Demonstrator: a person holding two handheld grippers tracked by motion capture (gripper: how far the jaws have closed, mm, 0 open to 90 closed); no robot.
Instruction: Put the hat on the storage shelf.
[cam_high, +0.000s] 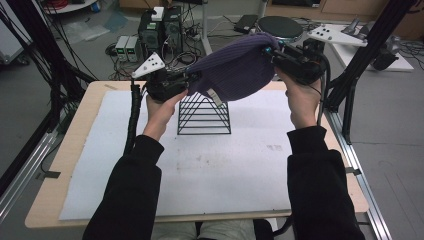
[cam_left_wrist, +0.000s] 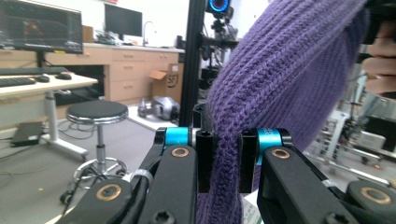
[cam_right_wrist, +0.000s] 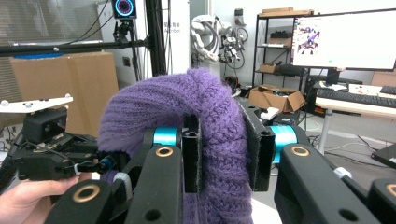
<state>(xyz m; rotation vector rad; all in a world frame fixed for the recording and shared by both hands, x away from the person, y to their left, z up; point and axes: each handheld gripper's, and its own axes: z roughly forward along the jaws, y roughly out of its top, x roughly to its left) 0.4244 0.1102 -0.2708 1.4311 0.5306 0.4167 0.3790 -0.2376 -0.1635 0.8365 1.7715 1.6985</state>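
My sleeves aside, both grippers, left and right, clench the purple beanie; I judge it should descend level, centred over the wire rack.

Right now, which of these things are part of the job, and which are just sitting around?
In the job: purple knitted hat, stretched between the left claw and right claw, both clamped on it; black wire rack under it.

Lying about: round stool, computer boxes on the floor.

Probably a lab, monitors, stool, cabling
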